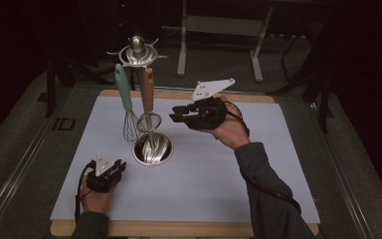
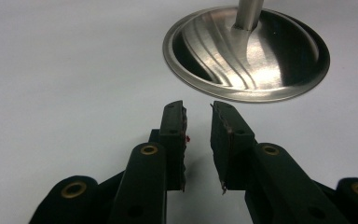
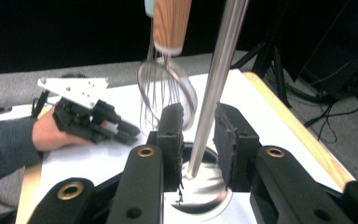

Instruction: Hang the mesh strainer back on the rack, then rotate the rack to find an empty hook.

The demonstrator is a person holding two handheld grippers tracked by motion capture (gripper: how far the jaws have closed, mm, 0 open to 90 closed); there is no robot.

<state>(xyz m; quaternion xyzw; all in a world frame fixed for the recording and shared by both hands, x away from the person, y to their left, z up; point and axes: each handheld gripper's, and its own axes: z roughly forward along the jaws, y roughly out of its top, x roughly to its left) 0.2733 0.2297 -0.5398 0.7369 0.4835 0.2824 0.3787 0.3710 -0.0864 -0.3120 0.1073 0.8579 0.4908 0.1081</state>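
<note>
A steel utensil stand [image 1: 152, 149] rests its round dish base on the white mat, and its pole [image 3: 214, 84] rises to a hanger on top. From the hanger dangle a teal-handled whisk [image 1: 123, 87] and a wood-handled whisk [image 1: 148, 89]. My right gripper [image 1: 175, 115] hovers just right of the whisks, pointing at them; its jaws stand a narrow gap apart, holding nothing. In the right gripper view [image 3: 199, 114] the pole and the wire loop lie beyond that gap. My left gripper [image 1: 119, 167] rests on the mat left of the base [image 2: 247, 51], its jaws [image 2: 198, 114] slightly apart and empty.
The white mat [image 1: 229, 174] covers a wooden tabletop with its edge along the front and back. A grey metal frame [image 1: 219, 25] stands on the floor behind the table. Dark surroundings ring the table.
</note>
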